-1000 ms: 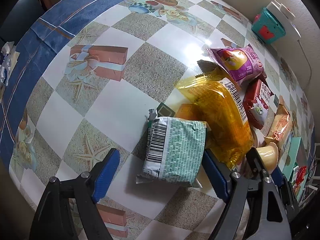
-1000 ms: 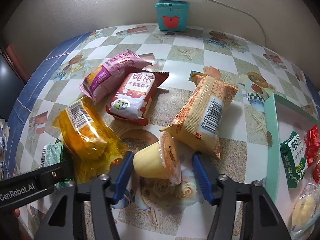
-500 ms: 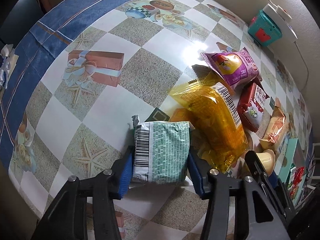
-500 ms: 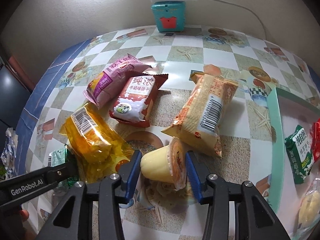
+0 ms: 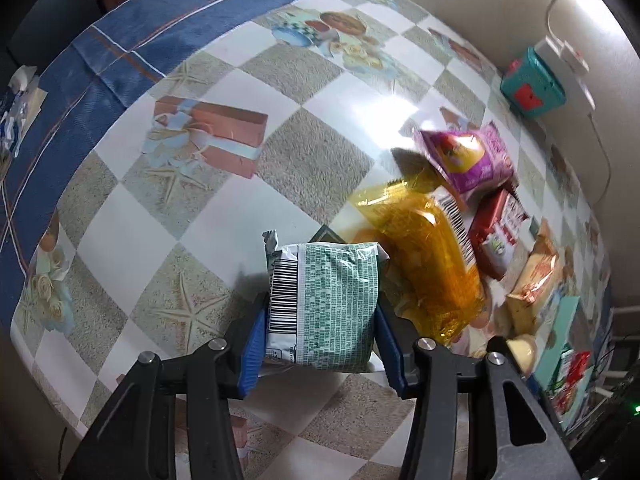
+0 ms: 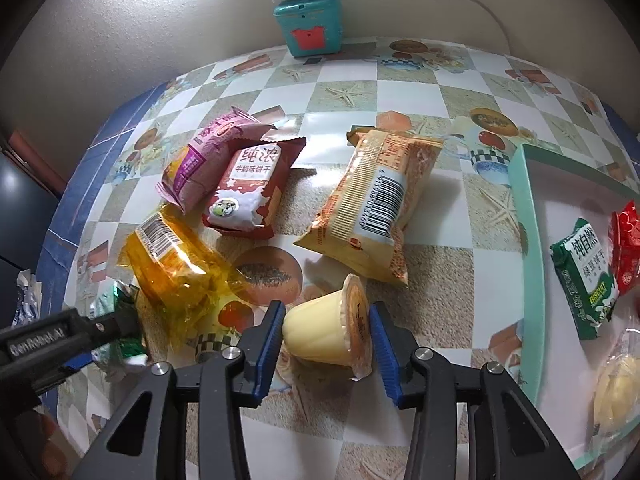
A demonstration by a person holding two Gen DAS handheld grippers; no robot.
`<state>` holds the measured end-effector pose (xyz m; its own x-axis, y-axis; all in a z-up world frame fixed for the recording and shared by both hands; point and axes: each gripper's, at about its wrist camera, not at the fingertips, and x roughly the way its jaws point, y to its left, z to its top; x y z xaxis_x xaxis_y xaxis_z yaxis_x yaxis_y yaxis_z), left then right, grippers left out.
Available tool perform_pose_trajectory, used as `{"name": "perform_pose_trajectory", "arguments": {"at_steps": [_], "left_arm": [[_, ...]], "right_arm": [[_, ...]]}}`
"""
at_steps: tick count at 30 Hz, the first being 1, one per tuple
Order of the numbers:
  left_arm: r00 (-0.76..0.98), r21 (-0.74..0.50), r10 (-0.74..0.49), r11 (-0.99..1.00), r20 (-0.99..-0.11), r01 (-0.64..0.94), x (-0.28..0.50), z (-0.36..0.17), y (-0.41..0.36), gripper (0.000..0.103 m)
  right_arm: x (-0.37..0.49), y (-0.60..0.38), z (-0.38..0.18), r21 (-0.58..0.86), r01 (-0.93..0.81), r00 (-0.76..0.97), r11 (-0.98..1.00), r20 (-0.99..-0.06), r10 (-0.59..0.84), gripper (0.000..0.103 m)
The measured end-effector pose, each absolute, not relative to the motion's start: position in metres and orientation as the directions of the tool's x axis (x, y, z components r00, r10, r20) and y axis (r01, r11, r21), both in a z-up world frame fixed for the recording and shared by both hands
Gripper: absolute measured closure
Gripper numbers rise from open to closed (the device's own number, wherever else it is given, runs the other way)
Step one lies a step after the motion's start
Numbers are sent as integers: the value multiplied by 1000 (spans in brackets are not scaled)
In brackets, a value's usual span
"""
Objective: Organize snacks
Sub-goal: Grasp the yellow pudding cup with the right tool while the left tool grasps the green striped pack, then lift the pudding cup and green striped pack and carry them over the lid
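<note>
Left wrist: claw now clamps green packet.

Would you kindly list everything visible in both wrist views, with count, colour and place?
green-white packet: one, green and white, between the left tongs.
pudding cup: one, pale yellow, on its side between the right tongs.
yellow bag: one, clear amber, right beside the green-white packet.
purple packet: one, purple, far left of the pile.
red biscuit packet: one, dark red and white, leaning on the purple packet.
orange packet: one, orange-yellow, centre.
tray: one, mint green, right side, holding more snacks.
teal box: one, teal, by the wall.
tablecloth: one, chequered with a blue border.
left tongs: blue pads, shut on the green-white packet.
right tongs: blue pads, pressing the pudding cup.
</note>
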<state>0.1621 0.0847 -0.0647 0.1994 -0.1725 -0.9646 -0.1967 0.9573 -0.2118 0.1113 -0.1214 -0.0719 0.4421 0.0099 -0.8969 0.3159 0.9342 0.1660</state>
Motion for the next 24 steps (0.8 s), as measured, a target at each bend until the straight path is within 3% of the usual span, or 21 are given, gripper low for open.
{"name": "perform_pose_trajectory", "arguments": {"at_steps": [24], "left_arm": [[279,-286,-226,938,-933,-195,148,-21,95,52]], "right_arm": [[97,-145,-43,285,320,513,904,-854,88,62]]}}
